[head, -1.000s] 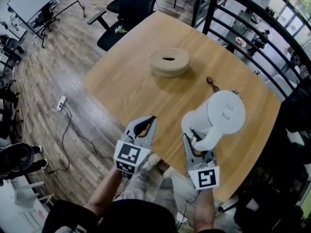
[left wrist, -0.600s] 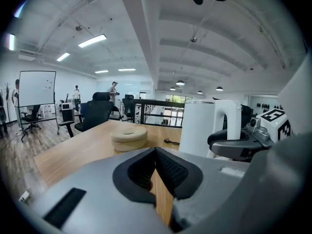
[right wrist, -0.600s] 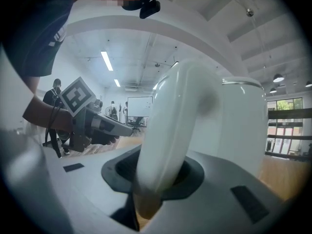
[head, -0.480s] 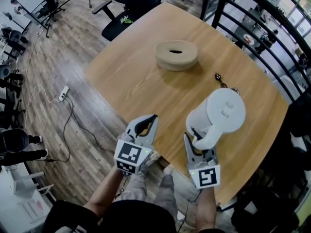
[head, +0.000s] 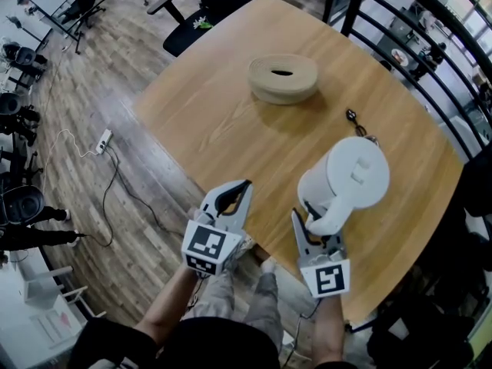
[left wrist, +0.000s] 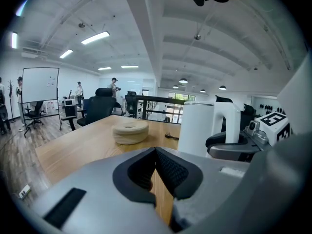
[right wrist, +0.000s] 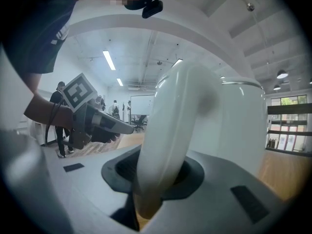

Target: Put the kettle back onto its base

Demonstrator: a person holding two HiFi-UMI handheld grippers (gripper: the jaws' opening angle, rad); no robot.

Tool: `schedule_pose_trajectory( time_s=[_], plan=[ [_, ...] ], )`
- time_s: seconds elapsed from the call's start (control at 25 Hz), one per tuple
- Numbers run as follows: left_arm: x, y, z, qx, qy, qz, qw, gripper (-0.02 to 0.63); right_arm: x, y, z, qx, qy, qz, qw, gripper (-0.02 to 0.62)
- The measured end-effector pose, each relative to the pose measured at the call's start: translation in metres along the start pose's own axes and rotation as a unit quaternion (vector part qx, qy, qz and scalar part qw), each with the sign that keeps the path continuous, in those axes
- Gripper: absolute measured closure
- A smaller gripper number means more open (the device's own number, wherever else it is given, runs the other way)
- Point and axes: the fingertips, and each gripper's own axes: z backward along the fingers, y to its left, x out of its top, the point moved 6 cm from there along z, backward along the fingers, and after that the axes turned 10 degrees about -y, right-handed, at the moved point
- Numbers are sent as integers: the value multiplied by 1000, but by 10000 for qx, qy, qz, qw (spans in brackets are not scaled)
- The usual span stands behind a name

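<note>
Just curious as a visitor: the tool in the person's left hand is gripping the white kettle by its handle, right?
No, it is the right tool that grips the white kettle by its handle; the right gripper view shows it.

head view: over left gripper [head: 233, 193], right gripper [head: 307, 220], steeply down | left gripper view: kettle [left wrist: 197, 128] right of jaws | right gripper view: handle [right wrist: 170, 140] close | shared: kettle

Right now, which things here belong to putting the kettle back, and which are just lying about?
Job: kettle; right hand-held gripper, shut on its handle; plug and cord beside it. Base not visible.
Lying about: round beige slotted object; left hand-held gripper, shut, empty; office chair.
</note>
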Motion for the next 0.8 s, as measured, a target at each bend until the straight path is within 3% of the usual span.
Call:
schedule_pose_trajectory(
  time_s=[0.8],
  plan=[
    [-21,-7,-1,1,115,19,9999,606,-16,7,4,25,101,54,9999,500]
  ],
)
